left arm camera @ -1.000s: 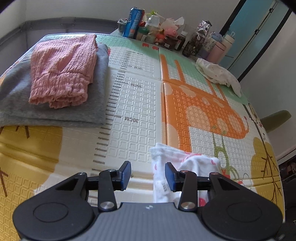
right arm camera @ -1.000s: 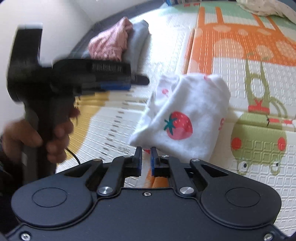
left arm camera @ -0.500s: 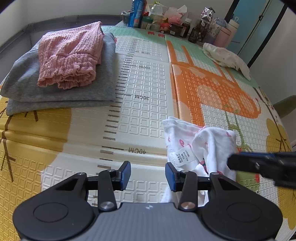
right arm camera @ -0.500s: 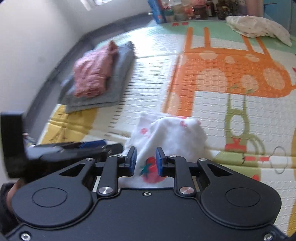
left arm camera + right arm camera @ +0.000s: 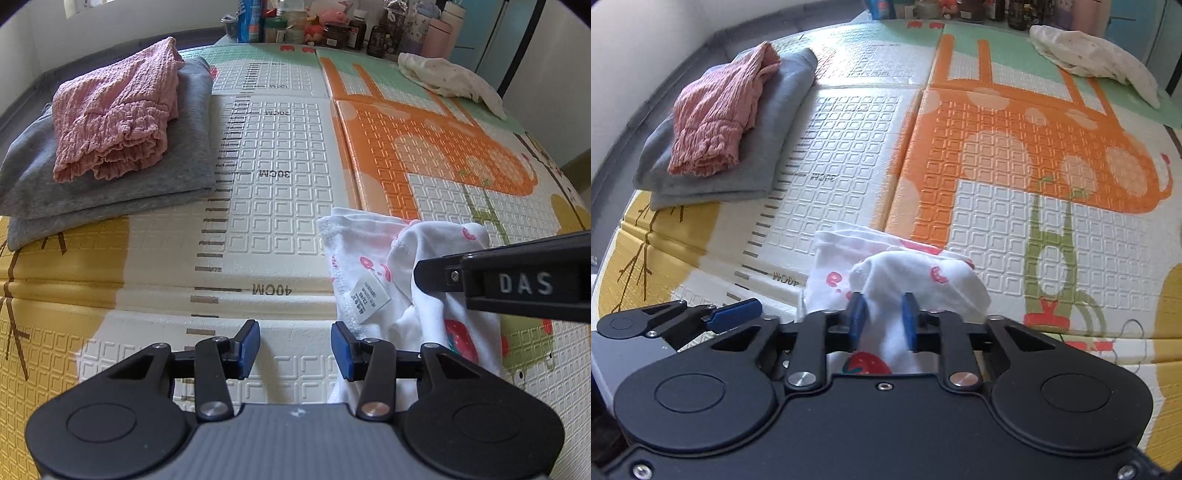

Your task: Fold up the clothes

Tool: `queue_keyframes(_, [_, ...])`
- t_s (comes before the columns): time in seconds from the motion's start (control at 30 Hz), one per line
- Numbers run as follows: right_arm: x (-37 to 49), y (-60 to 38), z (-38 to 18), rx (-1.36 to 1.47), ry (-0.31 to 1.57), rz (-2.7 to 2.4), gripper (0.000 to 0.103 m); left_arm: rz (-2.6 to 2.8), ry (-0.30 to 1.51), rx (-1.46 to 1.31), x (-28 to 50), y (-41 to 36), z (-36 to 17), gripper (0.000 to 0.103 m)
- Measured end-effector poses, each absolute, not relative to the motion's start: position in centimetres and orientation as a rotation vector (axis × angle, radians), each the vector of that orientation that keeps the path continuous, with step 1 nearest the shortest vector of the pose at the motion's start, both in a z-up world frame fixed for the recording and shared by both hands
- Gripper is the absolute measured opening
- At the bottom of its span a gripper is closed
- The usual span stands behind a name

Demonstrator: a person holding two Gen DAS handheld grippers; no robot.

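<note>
A small white garment with strawberry prints (image 5: 369, 254) lies crumpled on the play mat (image 5: 277, 147), its care label facing up. My left gripper (image 5: 294, 349) is open and holds nothing; its right finger (image 5: 341, 350) is at the garment's left edge. My right gripper (image 5: 882, 321) points down into the white garment (image 5: 916, 280). Its jaws are closing with a bunched fold of the cloth between the blue pads. It enters the left wrist view from the right as a black bar (image 5: 517, 284) over the garment.
A folded pink garment (image 5: 110, 110) rests on a folded grey one (image 5: 177, 173) at the mat's far left. A cream garment (image 5: 450, 79) lies unfolded at the far right. Bottles, cans and toys (image 5: 332, 26) crowd the back edge.
My right gripper swung over the white garment, opened a little, then closed around a fold of it. My left gripper dropped lower and nearer the garment's left edge, still open.
</note>
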State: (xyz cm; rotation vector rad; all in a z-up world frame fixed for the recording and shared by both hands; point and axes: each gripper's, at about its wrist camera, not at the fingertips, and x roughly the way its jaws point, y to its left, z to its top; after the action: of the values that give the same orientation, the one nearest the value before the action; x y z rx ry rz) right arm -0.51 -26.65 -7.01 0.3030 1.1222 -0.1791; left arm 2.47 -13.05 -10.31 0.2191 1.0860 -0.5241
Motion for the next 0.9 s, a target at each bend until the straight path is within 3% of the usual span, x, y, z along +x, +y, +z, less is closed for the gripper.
queue_keyframes(0.2, [-0.3, -26.8, -6.8, 0.340, 1.110, -0.184, 0.002, -0.539, 1.080, 0.251, 2.2, -13.1, -10.5, 0.046])
queue_keyframes(0.53, [-0.1, -26.8, -5.4, 0.426, 1.059, -0.106, 0.002, -0.575, 1.073, 0.287, 1.9, -13.3, -10.6, 0.050])
queue_keyframes(0.9, [0.5, -25.1, -7.7, 0.477, 1.099, -0.032, 0.002, -0.594, 1.079, 0.245, 2.4, -12.7, -10.8, 0.050])
